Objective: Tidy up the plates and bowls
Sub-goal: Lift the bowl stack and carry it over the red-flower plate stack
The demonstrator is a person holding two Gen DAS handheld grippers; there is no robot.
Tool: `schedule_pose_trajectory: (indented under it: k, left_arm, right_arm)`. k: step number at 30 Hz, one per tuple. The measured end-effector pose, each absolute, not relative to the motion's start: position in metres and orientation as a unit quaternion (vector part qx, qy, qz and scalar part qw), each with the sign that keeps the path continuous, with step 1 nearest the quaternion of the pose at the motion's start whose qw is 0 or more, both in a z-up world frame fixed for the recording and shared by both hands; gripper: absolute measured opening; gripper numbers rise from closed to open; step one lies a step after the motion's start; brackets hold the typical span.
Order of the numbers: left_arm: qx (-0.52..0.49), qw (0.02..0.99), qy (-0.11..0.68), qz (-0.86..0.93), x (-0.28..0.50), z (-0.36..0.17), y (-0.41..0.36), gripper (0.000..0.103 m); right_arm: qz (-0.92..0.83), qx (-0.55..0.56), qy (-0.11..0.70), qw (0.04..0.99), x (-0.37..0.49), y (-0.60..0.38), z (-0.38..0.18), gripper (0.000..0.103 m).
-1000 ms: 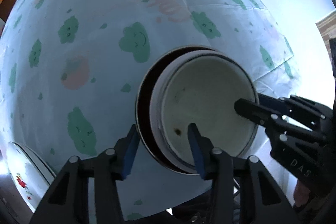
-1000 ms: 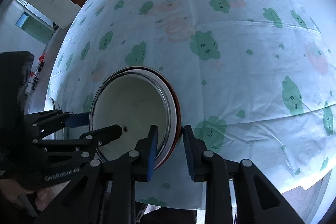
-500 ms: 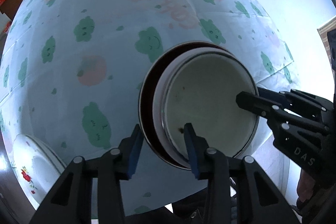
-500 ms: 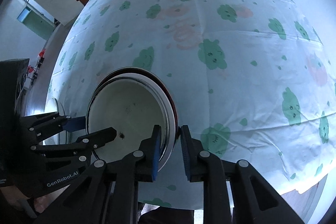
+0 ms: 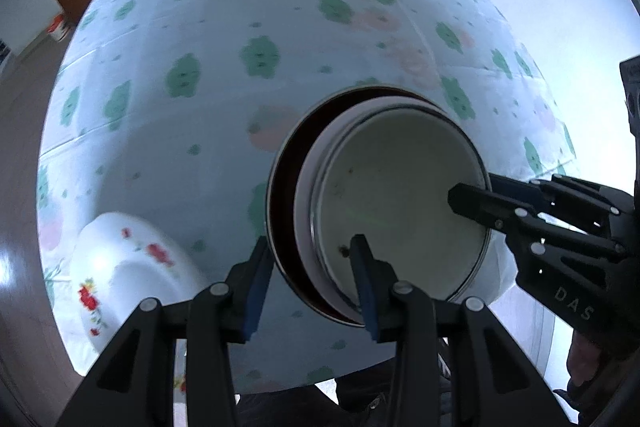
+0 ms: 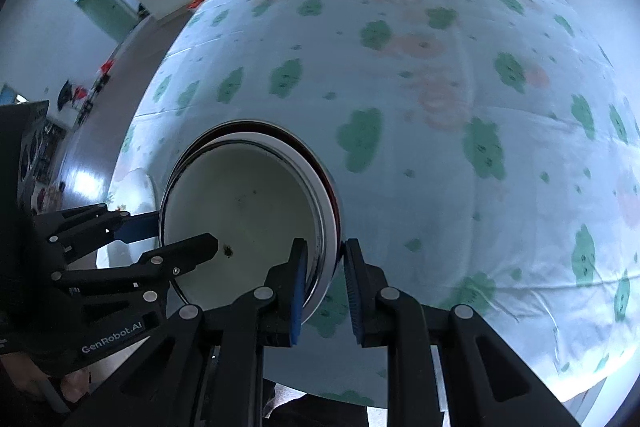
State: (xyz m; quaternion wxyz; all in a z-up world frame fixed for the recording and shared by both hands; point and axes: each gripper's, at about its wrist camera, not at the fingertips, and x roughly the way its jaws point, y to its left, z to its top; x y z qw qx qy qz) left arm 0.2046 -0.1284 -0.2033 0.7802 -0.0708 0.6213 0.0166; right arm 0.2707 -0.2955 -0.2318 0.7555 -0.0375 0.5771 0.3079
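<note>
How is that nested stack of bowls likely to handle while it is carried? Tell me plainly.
The nested stack of bowls looks rigid and glossy, so probably slippery and breakable. The left hand-held gripper and right hand-held gripper each clamp only an opposite rim edge, so it may tilt if one slackens. The inner bowls sit off-centre and could shift.

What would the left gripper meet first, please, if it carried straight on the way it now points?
Probably the stack of bowls whose rim the left gripper already clamps; past that, the tablecloth, though depth is unclear.
</note>
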Motion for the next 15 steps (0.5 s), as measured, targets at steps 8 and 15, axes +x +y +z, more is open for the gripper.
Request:
schedule_pose_trajectory:
  k: [8,15]
  left_arm:
    - [-0.100,0.783,0.611,0.055,0.180,-0.189,-0.090,0.037]
    - [-0.116,0.781,0.607,0.087,0.159,-0.182,-0.058,0.037]
  right_arm:
    - [0.347,-0.061,0.567,0.744,0.262,-0.254,-0.220,0.020]
    - [0.382,-0.082,0.560,0.731,0.247,-0.216,-0.213,0.020]
